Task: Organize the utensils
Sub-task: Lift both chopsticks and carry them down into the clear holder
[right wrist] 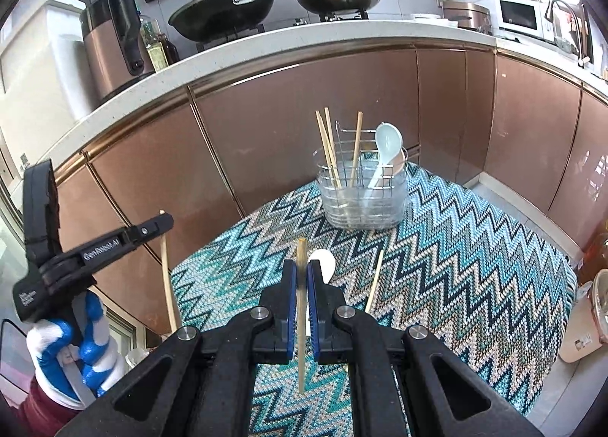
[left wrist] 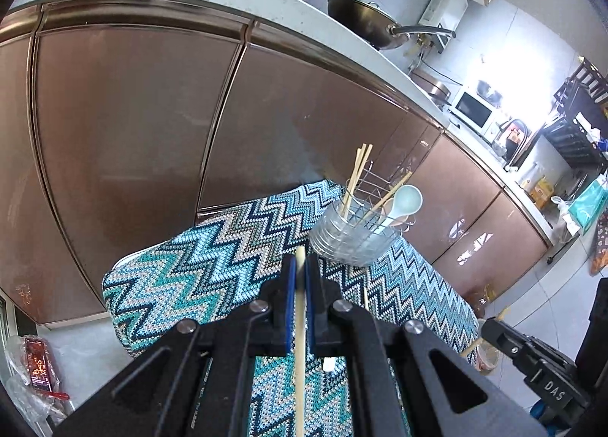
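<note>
Right tongs (right wrist: pixel 302 285) gripping a chopstick (right wrist: pixel 301 307); left tongs (left wrist: pixel 300 277) gripping another (left wrist: pixel 300 323); both carrying; next, I judge: tipping into holder (right wrist: pixel 363 193) alongside spoon (right wrist: pixel 385 148).

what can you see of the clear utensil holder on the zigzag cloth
The utensil holder is a clear, ribbed plastic tub, oval in outline, with a metal wire rack rising inside and above it. It stands upright on the far part of the zigzag cloth, before the brown cabinets. Three chopsticks and a pale spoon lean in it, handles down. No gripper touches it.
</note>
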The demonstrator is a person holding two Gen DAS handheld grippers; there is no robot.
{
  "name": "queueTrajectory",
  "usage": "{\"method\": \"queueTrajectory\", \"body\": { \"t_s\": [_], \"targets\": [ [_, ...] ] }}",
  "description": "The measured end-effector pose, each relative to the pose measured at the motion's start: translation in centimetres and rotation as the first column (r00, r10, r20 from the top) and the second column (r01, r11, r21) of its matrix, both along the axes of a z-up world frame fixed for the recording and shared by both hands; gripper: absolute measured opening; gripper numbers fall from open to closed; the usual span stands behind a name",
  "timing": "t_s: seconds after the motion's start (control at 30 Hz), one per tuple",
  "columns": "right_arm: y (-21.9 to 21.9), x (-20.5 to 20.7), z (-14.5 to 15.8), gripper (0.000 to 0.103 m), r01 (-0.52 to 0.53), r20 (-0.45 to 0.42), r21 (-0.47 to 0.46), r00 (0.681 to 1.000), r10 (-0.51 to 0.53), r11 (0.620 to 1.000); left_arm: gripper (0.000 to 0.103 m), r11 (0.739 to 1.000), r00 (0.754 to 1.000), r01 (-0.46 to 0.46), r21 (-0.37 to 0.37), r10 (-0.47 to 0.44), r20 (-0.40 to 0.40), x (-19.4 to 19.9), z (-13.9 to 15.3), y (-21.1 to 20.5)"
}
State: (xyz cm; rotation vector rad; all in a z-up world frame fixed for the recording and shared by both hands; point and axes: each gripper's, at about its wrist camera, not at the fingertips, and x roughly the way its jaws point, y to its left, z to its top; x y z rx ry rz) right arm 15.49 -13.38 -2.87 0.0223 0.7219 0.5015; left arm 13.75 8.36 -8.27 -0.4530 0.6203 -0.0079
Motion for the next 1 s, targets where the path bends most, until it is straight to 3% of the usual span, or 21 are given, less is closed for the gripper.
{"method": "queueTrajectory", "body": {
  "t_s": [0.5, 0.83, 1.0],
  "targets": [
    [0.1, 1.5, 1.0, 0.006, -0.027, 0.029, 0.052, 0.999, 0.026, 0.998, 0.004, 1.000, 1.000, -0.009, -0.020, 0.009, 0.008, 1.9, -0.7, 0.5],
    [0.0, 3.9, 2.8, 0.006, -0.054, 0.068, 0.085, 0.997, 0.049, 0.995, 0.004, 0.999, 0.998, 0.007, -0.042, -0.005, 0.061, 3.6, 1.1, 1.0],
    [0.0, 5.7, 5.0, 0.006, -0.069, 0.124, 0.113, 0.991, 0.054, 0.991, 0.004, 0.997, 0.992, 0.029, -0.069, -0.021, 0.122, 5.4, 3.5, 1.6]
  ]
}}
